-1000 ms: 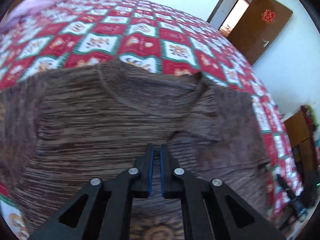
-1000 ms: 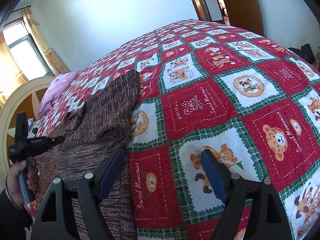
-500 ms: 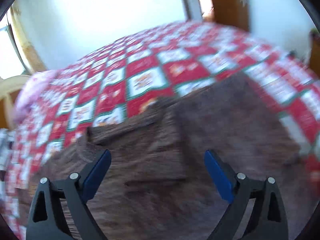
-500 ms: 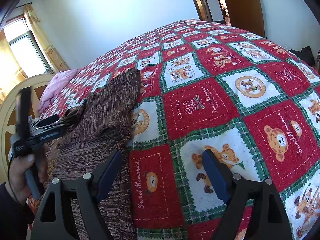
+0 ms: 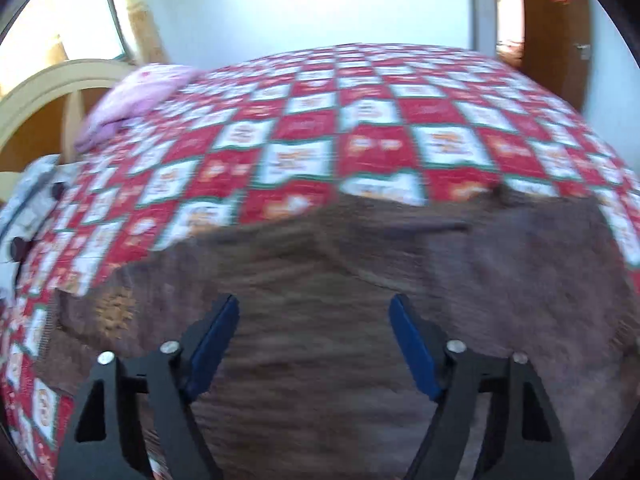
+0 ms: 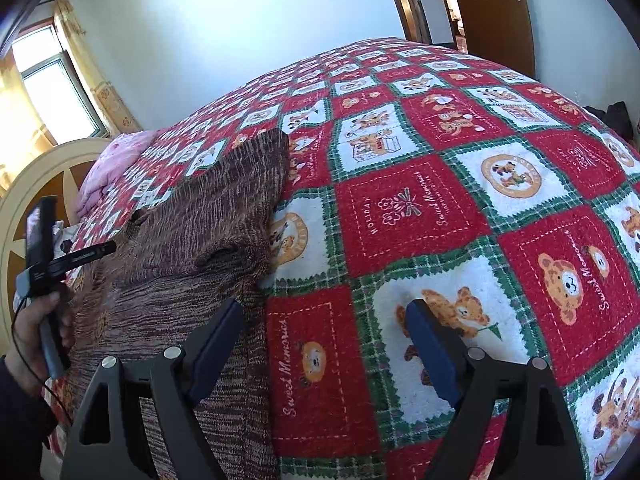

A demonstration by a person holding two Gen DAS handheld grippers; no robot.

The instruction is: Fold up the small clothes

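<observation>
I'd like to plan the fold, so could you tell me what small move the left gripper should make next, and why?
Probably lower the left gripper onto the brown sweater and close on an edge. It is open and holds nothing, with the sweater lying spread on the quilt beneath it. The right gripper is also open, over the sweater's edge on the quilt.
</observation>
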